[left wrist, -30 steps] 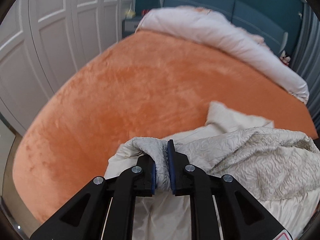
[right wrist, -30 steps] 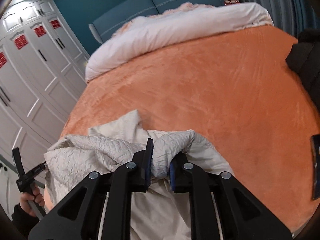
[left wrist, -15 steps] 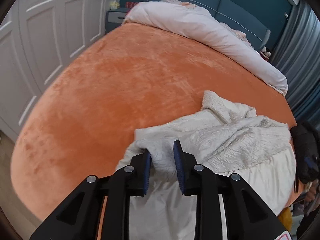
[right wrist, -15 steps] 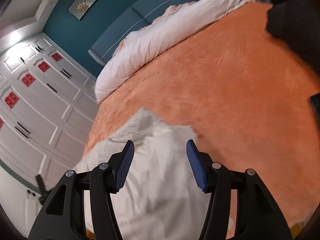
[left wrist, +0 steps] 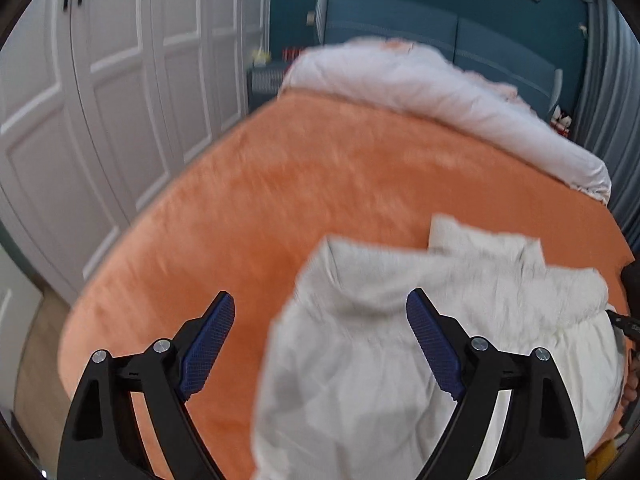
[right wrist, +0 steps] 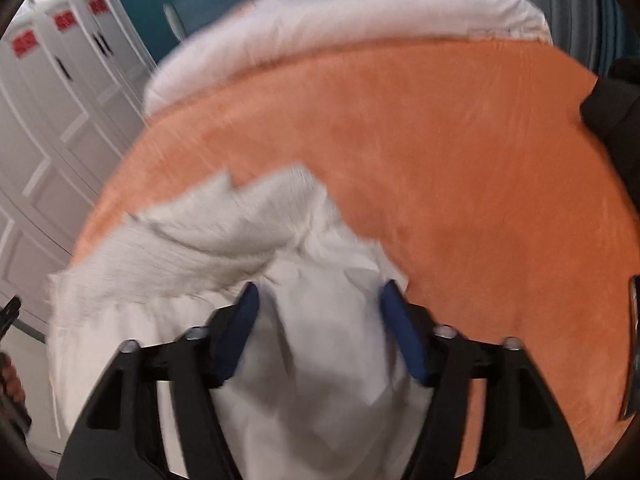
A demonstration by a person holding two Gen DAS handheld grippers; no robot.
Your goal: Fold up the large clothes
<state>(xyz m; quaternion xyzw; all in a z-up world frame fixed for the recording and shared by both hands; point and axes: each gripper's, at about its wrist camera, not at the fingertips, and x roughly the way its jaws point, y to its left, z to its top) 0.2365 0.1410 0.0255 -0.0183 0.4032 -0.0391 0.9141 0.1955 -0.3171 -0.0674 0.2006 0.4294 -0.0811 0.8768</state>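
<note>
**Spotter:** Where is the garment?

**Me:** The cream, crinkle-textured large garment [left wrist: 436, 320] lies bunched on the orange plush bed [left wrist: 280, 184], at its near edge toward the right corner, partly hanging over the edge.

**Spotter:** And your tongs?

**Me:** Both spread, pinching nothing. The left tongs [left wrist: 320, 344] hover with the cloth ahead and to their right. The right tongs [right wrist: 318, 332] sit directly over the smooth pale part of it [right wrist: 316, 340], cloth between the blue pads.

**Spotter:** Which hand is nearer?

**Me:** The right, I judge. The garment's long axis seems to run along the near edge, so the next grip probably wants one end each. Blur makes the hems hard to find.

**Spotter:** Any writing?

**Me:** Red labels on the white wardrobe doors [right wrist: 48, 92], but unreadable.
</note>
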